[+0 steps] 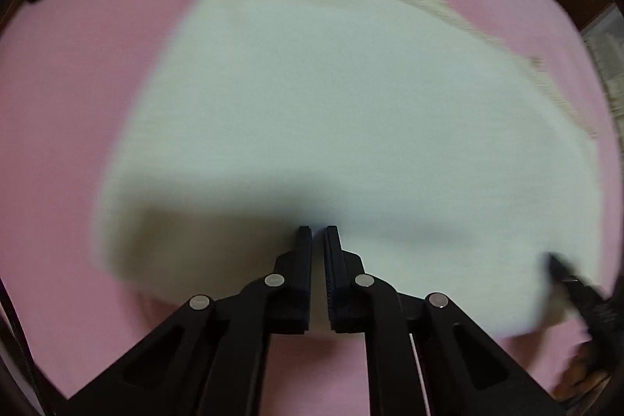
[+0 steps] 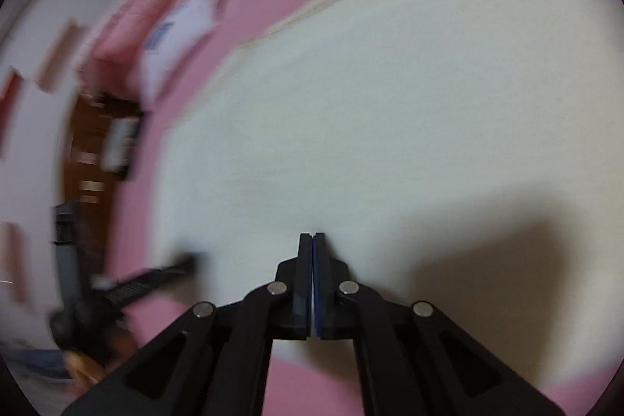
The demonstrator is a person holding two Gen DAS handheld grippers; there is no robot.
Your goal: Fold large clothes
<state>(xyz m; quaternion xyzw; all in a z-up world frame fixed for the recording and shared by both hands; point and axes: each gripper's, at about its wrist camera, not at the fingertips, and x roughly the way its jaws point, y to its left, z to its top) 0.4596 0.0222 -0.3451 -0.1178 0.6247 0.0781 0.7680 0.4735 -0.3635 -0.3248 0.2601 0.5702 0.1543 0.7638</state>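
Cloth (image 1: 331, 112) lies flat ahead of both grippers on pink bedding (image 1: 78, 84), ready for folding; left gripper (image 1: 318, 232) nearly closed, right gripper (image 2: 312, 238) closed, both empty.

Bedroom: pink bedsheet (image 1: 78, 104), wooden door (image 2: 89, 158)

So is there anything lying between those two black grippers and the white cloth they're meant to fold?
Nothing visible. The white cloth lies spread on the pink sheet, directly under the left gripper and right gripper.

Two close downward wrist views, shared cream garment (image 1: 331, 112)
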